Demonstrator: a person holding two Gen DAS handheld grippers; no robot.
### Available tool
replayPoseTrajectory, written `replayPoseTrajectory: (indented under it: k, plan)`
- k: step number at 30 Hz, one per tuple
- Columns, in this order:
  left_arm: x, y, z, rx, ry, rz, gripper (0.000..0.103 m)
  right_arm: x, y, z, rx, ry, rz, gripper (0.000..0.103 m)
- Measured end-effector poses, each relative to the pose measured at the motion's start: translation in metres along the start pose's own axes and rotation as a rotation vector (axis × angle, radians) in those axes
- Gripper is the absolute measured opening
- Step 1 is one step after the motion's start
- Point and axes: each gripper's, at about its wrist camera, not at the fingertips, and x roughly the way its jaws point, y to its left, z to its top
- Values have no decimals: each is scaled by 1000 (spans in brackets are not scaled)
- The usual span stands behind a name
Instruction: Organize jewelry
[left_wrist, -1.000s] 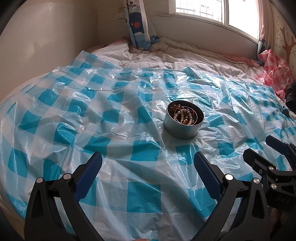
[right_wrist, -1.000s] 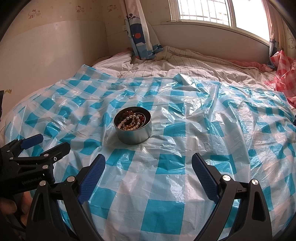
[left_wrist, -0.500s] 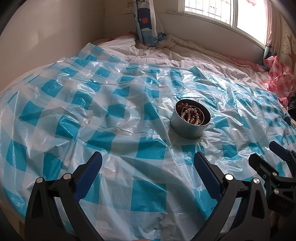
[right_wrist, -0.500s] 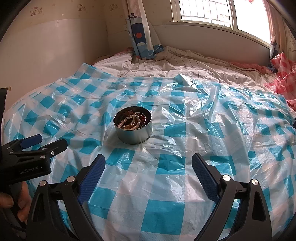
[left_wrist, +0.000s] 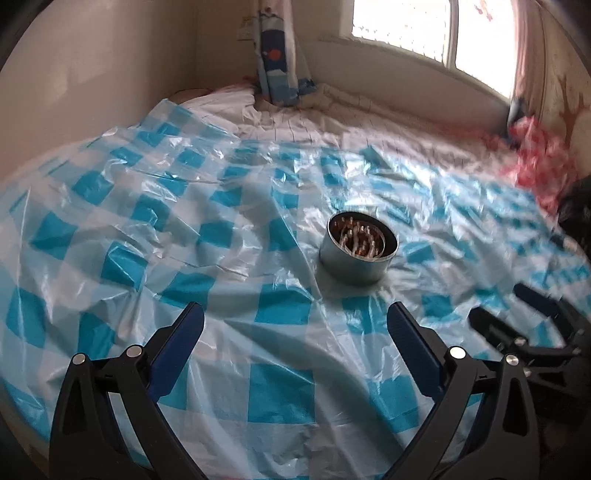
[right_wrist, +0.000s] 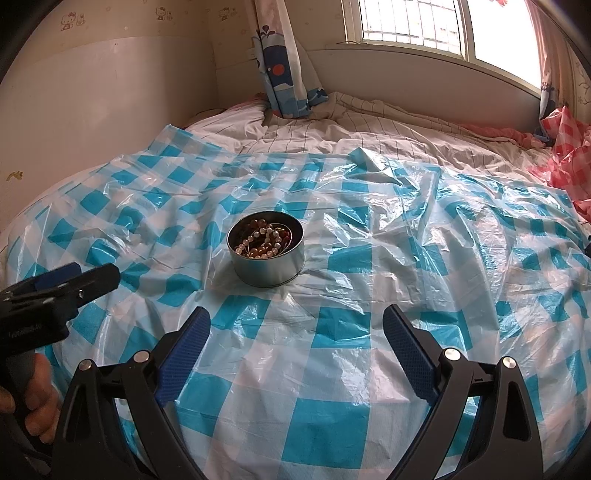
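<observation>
A round metal tin stands on a blue-and-white checked plastic sheet spread over a bed. Bead bracelets, pearl-white and amber-brown, lie inside it. The tin also shows in the blurred left wrist view. My left gripper is open and empty, low over the sheet, short of the tin. My right gripper is open and empty, also short of the tin. Each gripper shows at the edge of the other's view, the right one and the left one.
A striped bedsheet lies behind the plastic sheet. A blue-and-white curtain hangs at the back by the window. Red checked cloth is bunched at the far right. A wall runs along the left side.
The left wrist camera has tilted upward and its picture has blurred; the tin now sits a little farther up in that view. The right gripper has hardly moved. The tin and beads are unmoved.
</observation>
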Motion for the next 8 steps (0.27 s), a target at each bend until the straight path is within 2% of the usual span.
replayPoseTrajectory:
  k: [2, 8]
  plan:
    - [2, -5, 0, 20, 8, 2, 95, 0, 1, 0, -1, 0, 0, 91]
    - [-10, -8, 0, 42, -54, 54, 95, -2, -7, 0, 11, -5, 0, 94]
